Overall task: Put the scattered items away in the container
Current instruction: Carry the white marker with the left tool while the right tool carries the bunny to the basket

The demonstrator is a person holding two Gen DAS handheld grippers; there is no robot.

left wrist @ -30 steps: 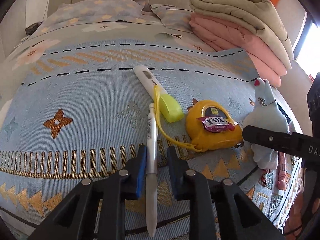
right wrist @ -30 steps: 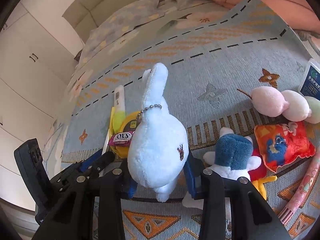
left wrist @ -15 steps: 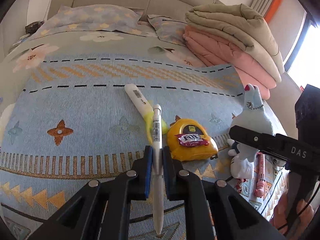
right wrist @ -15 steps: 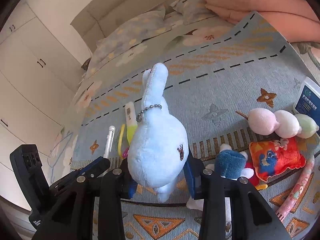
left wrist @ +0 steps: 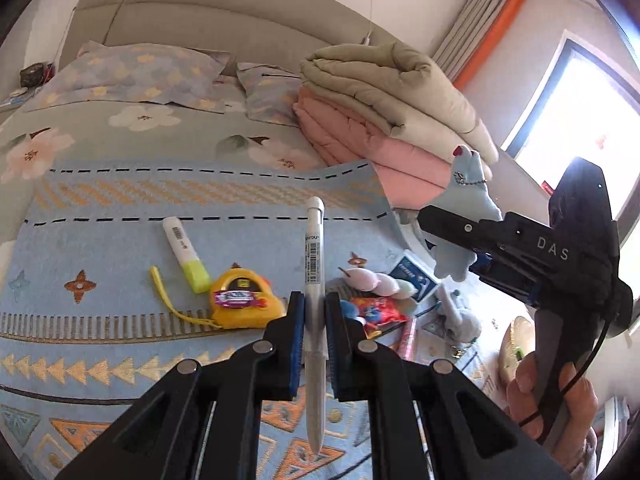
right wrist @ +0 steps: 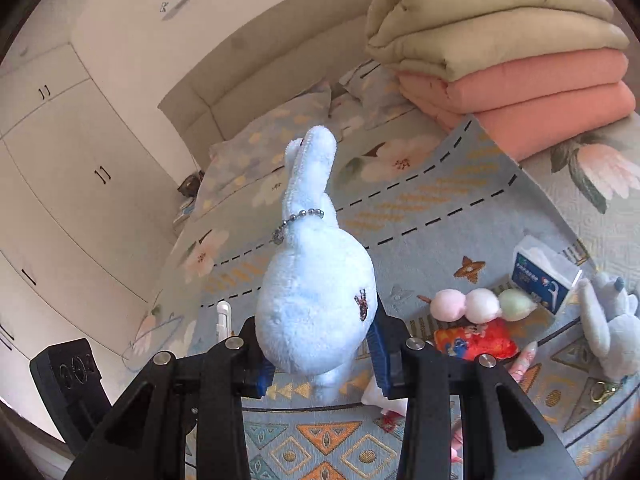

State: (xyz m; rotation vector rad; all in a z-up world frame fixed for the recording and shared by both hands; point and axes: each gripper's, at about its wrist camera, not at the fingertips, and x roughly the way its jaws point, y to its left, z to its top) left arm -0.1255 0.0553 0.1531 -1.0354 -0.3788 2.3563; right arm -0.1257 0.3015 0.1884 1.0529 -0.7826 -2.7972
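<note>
Left wrist alone shows tape measure (left wrist: 242, 300) (yellow, on rug (left wrist: 100, 248)).

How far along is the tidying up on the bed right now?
No container shows, so nothing looks put away. In hand: the left tongs clamp a white pen; the right tongs hold a pale blue plush. Left on the rug: highlighter, yellow tape measure, pastel ball plush, tissue pack.

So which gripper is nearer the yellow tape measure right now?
Left. The left gripper, shut on the white pen, hangs just right of the yellow tape measure and above it. The right gripper, holding the blue plush, is farther to the right.
</note>
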